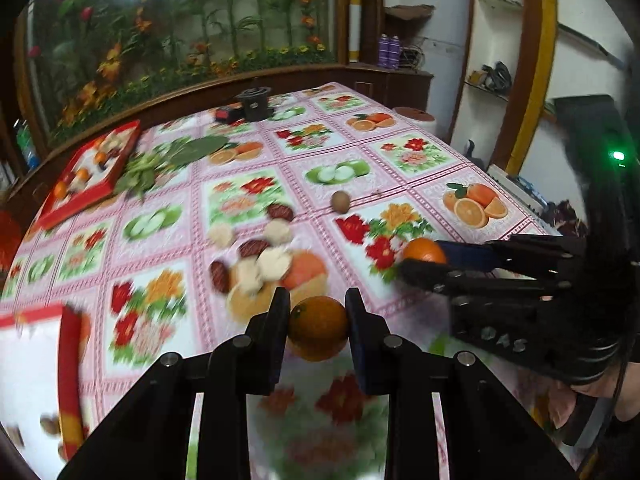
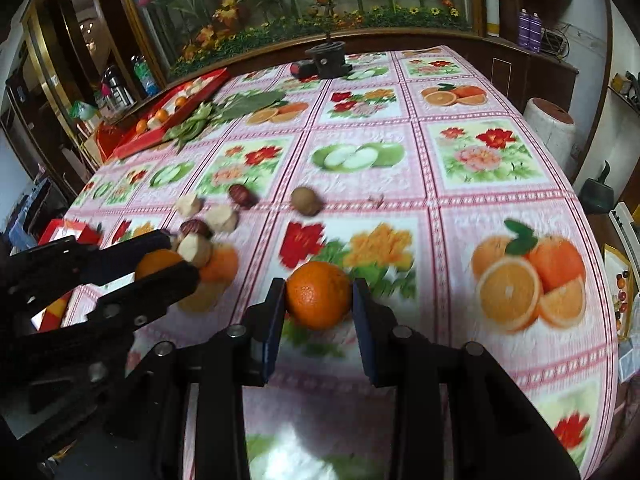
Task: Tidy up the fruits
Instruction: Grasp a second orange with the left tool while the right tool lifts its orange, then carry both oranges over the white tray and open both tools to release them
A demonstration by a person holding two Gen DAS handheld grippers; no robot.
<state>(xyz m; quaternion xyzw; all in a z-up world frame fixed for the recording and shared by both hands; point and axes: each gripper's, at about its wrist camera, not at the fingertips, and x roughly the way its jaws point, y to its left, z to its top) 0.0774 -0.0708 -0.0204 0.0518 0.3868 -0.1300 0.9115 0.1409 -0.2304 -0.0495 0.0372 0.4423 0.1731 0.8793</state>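
Left wrist view: the left tongs (image 1: 318, 320) grip a round orange tangerine (image 1: 318, 328) between both fingers, above the surface (image 1: 360, 168) under a pink fruit-and-flower patterned cloth. Right wrist view: the right tongs (image 2: 319, 300) clamp a second round orange citrus fruit (image 2: 319, 300). Loose brown and cream fruit pieces (image 1: 256, 252) lie just ahead. A red rectangular tray (image 1: 86, 172) holding fruits sits far left, beside green leaves (image 1: 176, 160).

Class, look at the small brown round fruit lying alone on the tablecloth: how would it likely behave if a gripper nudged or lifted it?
The brown fruit looks nearly round, so a nudge would probably roll it across the flat tablecloth. It seems small beside the orange, so it is likely light. Flat jaws might let it slip sideways.
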